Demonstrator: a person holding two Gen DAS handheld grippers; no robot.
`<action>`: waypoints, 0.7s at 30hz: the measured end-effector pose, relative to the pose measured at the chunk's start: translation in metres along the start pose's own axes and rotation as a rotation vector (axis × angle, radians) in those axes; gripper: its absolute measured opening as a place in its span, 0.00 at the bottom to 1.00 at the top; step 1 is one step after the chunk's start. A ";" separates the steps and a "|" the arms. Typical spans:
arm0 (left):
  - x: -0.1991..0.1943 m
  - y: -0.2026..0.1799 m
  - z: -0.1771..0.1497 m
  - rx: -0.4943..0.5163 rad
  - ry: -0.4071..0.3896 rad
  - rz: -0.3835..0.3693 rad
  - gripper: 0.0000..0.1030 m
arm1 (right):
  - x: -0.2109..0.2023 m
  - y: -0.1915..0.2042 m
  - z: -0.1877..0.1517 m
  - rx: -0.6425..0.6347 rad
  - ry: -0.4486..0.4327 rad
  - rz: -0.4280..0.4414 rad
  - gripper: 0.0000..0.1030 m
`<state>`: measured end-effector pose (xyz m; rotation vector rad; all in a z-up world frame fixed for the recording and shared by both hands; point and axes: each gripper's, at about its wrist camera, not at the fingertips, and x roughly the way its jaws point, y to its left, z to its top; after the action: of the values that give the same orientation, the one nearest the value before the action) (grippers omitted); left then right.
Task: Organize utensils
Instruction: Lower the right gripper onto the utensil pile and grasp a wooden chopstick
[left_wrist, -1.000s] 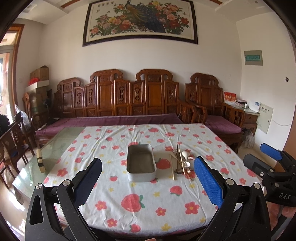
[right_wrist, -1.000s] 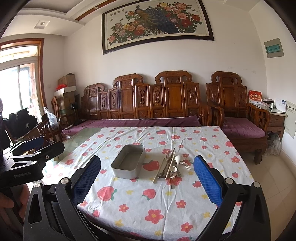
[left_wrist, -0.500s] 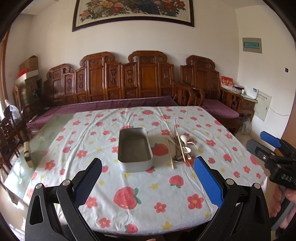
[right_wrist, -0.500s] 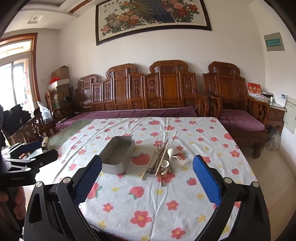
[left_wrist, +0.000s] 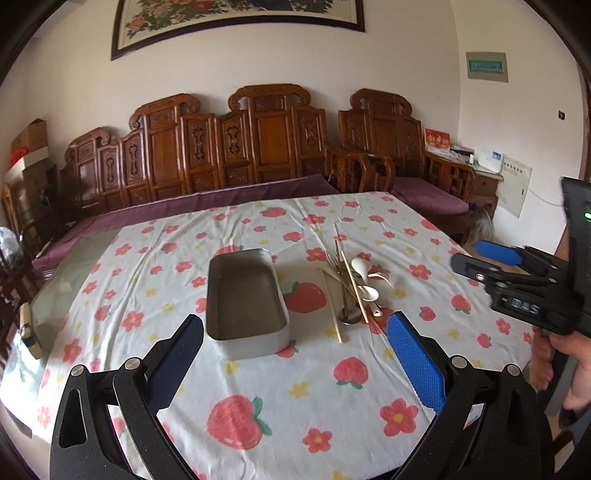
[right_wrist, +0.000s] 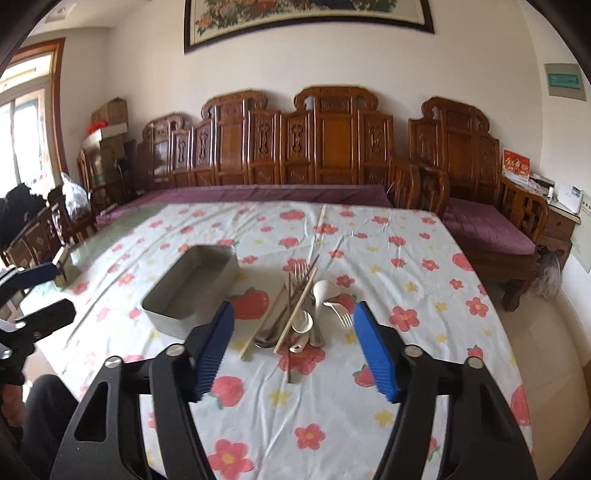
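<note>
Both grippers' fingers gape wide, holding nothing: left gripper (left_wrist: 295, 354) lower centre, right gripper (right_wrist: 293, 349) lower centre above the floral worktop (right_wrist: 406, 258); carved bench (right_wrist: 314, 147) behind.

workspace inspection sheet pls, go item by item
Surface: table under a strawberry-print tablecloth; bare glass at its left.
Job's things: empty metal tray; to its right a utensil pile of chopsticks, forks and spoons.
Clutter: small block on the glass.
Grippers: left gripper and right gripper open, holding nothing, short of the things.
Cables: nothing seen.
Surroundings: carved wooden bench, framed painting.
</note>
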<state>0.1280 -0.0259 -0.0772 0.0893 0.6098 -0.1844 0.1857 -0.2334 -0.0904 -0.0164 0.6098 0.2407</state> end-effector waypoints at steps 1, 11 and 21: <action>0.004 -0.001 0.000 0.005 0.005 -0.003 0.94 | 0.011 -0.004 0.000 -0.005 0.023 0.000 0.58; 0.051 -0.007 -0.007 0.042 0.084 -0.054 0.94 | 0.101 -0.027 -0.013 -0.009 0.223 0.052 0.43; 0.085 -0.002 -0.006 0.049 0.131 -0.085 0.90 | 0.173 -0.012 -0.009 0.007 0.344 0.150 0.27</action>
<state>0.1928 -0.0398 -0.1313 0.1229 0.7404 -0.2778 0.3207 -0.2078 -0.1967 -0.0051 0.9555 0.3858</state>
